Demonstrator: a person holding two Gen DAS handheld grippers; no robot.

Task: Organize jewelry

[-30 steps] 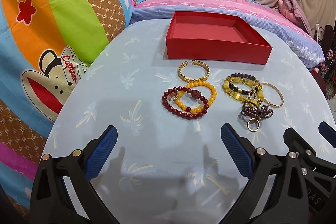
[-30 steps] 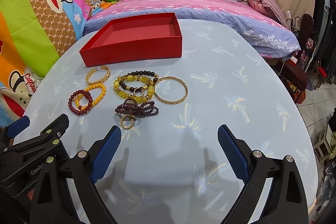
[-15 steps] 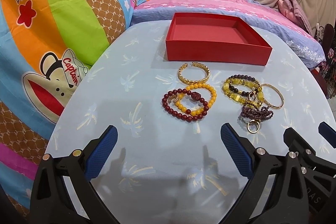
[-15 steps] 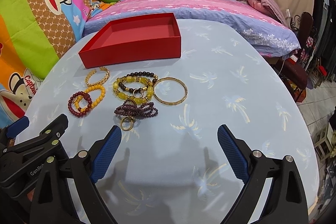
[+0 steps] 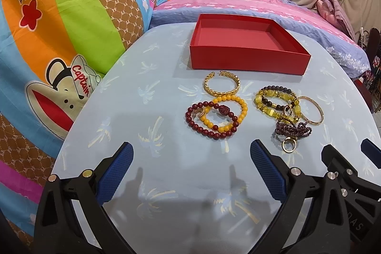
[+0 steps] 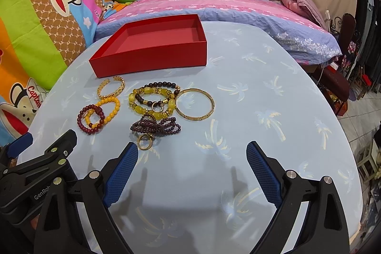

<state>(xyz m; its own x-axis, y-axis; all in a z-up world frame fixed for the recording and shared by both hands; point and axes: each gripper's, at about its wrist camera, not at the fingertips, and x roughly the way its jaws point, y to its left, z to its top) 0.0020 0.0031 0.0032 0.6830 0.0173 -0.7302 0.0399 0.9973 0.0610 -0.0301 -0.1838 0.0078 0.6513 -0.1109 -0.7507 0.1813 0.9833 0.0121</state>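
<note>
Jewelry lies loose on the bench (image 5: 147,158), in front of the empty red box (image 5: 247,61). Nearest piece is the gold ring (image 6: 144,141), just ahead of the right gripper (image 6: 191,173), by its left finger; the left gripper (image 5: 191,173) faces the red bead bracelet (image 5: 209,127). Both grippers are spread wide, holding nothing.

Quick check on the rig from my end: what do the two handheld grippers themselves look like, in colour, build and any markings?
Both match: the left gripper and right gripper have matte black angular frames with silver round bolt heads, and two fingers faced with blue, finely textured pads. The left gripper's body, seen from the right wrist view, carries white lettering starting "GenRob"; the rest is cut off. No cables or sleeves are visible.
</note>
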